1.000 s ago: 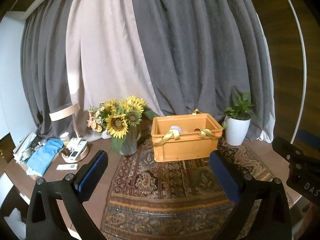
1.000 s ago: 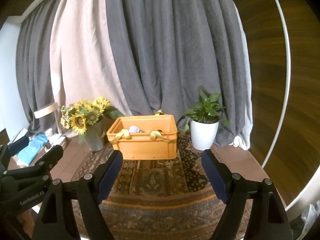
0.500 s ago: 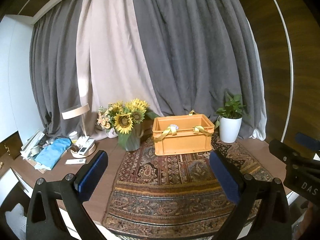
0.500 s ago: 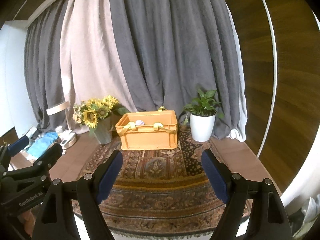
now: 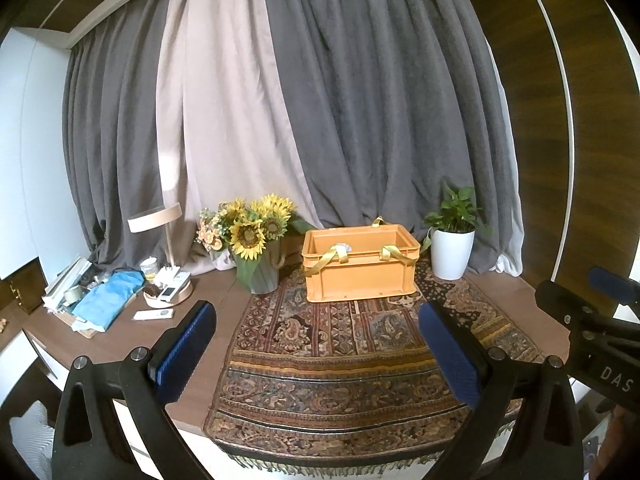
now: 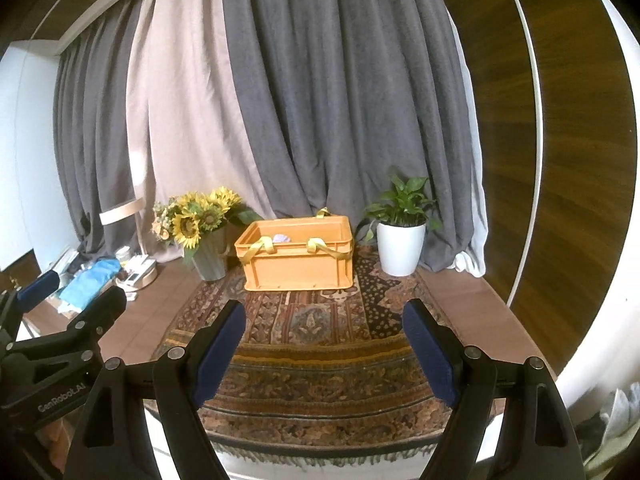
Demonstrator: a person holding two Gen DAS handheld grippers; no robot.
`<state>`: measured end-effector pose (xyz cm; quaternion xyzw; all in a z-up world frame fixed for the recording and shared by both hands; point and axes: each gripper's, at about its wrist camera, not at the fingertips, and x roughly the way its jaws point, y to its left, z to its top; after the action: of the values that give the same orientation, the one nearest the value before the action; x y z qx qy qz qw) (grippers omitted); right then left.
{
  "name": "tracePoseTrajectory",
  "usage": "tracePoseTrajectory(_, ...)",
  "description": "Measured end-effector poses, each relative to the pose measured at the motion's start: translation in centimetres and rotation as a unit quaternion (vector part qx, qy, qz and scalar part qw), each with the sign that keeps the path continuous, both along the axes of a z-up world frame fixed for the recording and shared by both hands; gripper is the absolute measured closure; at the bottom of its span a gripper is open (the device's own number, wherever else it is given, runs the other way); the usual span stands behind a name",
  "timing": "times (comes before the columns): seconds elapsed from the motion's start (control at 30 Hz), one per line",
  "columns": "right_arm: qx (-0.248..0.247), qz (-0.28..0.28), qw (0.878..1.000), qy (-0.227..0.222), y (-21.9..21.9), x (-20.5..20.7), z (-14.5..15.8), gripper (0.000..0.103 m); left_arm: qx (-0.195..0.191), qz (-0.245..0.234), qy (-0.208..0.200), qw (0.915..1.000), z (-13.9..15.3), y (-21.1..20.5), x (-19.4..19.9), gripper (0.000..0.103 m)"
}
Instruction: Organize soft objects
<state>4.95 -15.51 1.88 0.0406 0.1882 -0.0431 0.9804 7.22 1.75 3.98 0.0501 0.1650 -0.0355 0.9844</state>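
An orange crate (image 5: 360, 266) with yellow strap handles stands at the back of a patterned rug (image 5: 344, 360); it also shows in the right wrist view (image 6: 298, 258). A pale lilac soft object (image 5: 344, 247) peeks above its rim, also seen from the right (image 6: 280, 238). My left gripper (image 5: 316, 344) is open and empty, well back from the crate above the rug's front. My right gripper (image 6: 324, 340) is open and empty, beside the left one.
A vase of sunflowers (image 5: 256, 240) stands left of the crate. A white potted plant (image 5: 452, 248) stands right of it. A blue cloth (image 5: 108, 294), a lamp (image 5: 156, 216) and small items lie at the far left. Curtains hang behind.
Both grippers have pulled back from the crate, which now looks smaller and farther. More of the rug and its fringed front edge shows. Both stay open.
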Motion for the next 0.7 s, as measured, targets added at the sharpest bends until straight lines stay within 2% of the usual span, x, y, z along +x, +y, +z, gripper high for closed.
tracePoseTrajectory(0.7,0.0,-0.002,1.0,-0.001,-0.8,-0.9,0.1,0.021,0.005,-0.007,0.0,1.0,0.3,-1.0,-1.2,0.0)
